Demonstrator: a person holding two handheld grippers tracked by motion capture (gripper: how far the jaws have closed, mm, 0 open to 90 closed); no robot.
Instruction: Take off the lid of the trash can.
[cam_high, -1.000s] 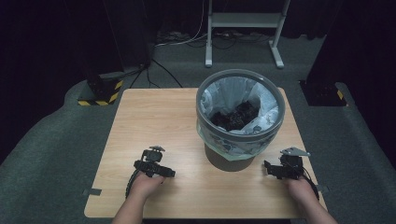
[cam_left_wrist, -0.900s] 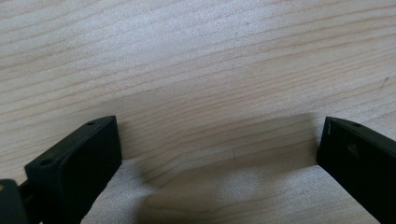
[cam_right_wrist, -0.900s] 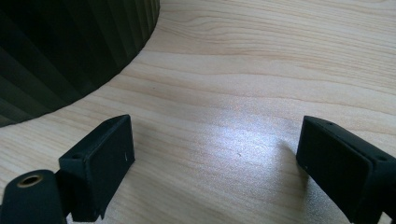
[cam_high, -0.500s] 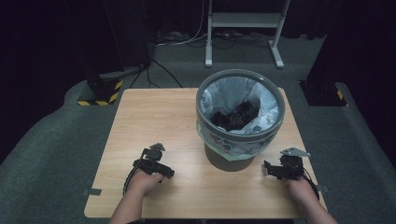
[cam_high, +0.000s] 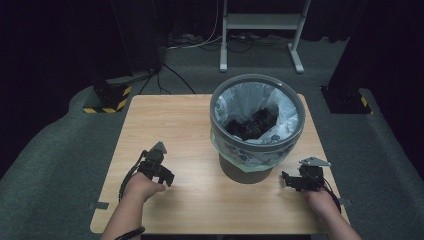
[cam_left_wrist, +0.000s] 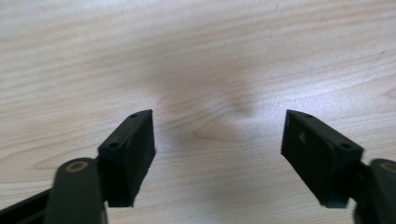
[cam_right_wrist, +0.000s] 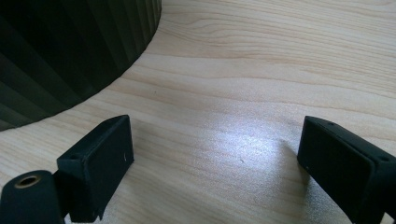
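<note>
Fingers (cam_left_wrist: 130, 156) of both grippers stand apart beside the bin (cam_high: 257, 125), holding nothing.

A light wooden surface (cam_high: 170, 125) with a pale grain stands on grey carpeted floor (cam_high: 55, 165). A round grey bin (cam_high: 257, 150), lined with a pale bag holding dark scraps, stands directly on it, toward the right half.

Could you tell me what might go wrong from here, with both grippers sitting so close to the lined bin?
The left gripper has just been closing its jaws on nothing, so a grab could miss. The bin stands near the right gripper; a sideways swing might knock it. Its loose liner could snag a jaw.
</note>
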